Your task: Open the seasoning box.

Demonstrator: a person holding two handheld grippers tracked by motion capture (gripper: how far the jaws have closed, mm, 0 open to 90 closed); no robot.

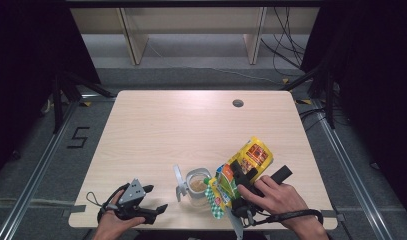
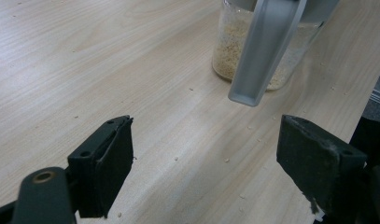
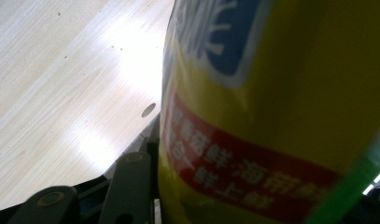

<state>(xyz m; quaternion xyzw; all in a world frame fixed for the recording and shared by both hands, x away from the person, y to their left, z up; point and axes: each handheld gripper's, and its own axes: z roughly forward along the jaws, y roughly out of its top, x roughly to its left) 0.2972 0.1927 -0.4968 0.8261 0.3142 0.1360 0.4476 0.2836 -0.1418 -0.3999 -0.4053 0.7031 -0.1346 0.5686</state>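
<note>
right gripper clamped on yellow printed foil snack bag, tilted over clear glass jar of pale grains at table's 6 o'clock; left gripper wide, empty, at 7; tbh bag mouth looks off-centre, so grains could spill past rim, or bag could nudge jar over

high view overhead; left gripper view shares its jar.

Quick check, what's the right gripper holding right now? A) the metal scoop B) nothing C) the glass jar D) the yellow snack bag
D: the right gripper is clamped on the yellow snack bag, tilted beside the glass jar; the bag's yellow print sits right against its jaw in the right gripper view.
</note>
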